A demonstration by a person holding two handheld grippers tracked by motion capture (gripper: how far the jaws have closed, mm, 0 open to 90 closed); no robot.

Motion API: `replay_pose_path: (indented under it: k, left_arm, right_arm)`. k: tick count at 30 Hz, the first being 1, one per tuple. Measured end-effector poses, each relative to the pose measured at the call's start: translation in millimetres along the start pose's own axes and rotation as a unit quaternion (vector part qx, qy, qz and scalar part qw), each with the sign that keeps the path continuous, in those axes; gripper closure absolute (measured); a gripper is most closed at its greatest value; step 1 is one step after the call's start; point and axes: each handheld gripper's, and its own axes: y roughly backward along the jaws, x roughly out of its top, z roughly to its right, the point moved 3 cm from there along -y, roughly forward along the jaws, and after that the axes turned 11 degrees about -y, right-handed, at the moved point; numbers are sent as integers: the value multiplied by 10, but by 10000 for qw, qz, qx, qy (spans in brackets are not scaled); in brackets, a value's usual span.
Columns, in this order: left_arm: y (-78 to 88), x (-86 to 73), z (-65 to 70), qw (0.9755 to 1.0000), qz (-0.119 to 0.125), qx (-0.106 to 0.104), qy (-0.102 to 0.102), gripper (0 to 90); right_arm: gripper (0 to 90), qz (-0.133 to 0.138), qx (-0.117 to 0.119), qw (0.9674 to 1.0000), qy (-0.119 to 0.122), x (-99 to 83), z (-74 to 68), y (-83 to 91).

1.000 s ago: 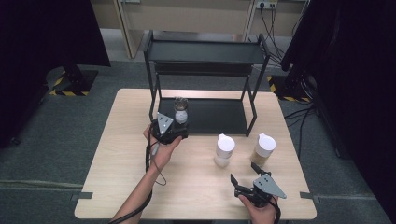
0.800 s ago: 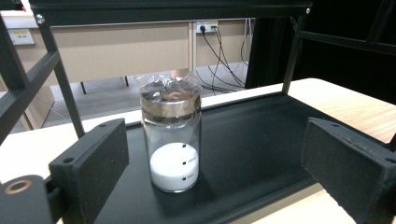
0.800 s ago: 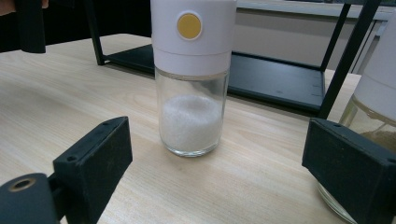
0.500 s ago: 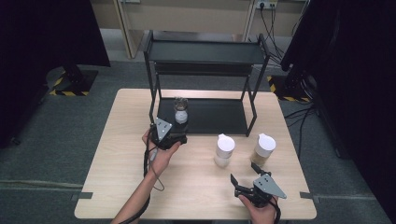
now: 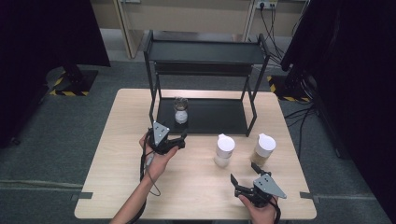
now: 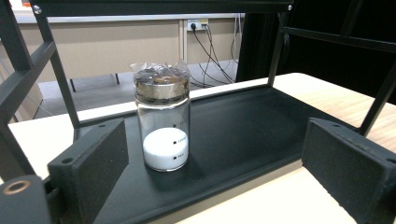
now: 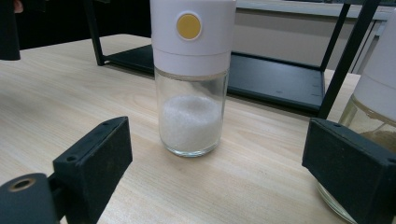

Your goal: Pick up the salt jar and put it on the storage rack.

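A glass jar (image 6: 162, 126) of white powder stands upright on the black rack's (image 5: 210, 116) bottom shelf, just ahead of the left hand-held gripper (image 5: 180, 140), its jaws spread and empty. The right hand-held gripper (image 5: 243, 172), jaws also spread, faces a white-capped shaker (image 7: 191, 79) on the worktop (image 5: 116, 154).

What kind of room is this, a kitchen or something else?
Probably a lab or test room, not a kitchen: a bare wooden table, black curtains around it, striped floor tape, and wall sockets with trailing cables.

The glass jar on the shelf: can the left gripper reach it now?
Probably yes. The left gripper is open and points at the jar, with bare shelf between them and no post in the way.
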Motion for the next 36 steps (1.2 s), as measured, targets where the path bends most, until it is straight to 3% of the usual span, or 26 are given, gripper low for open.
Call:
replay_pose_path:
  k: [13,36]
  left_arm:
    - [179,-39,101,9998,59,-205,-21,68]
    - [458,-207,227,9993,116,-353,-60,69]
  right_arm:
    - [85,9,-3,10000,-4,0,1,1]
    - [85,19,-7,10000,1,0,0,2]
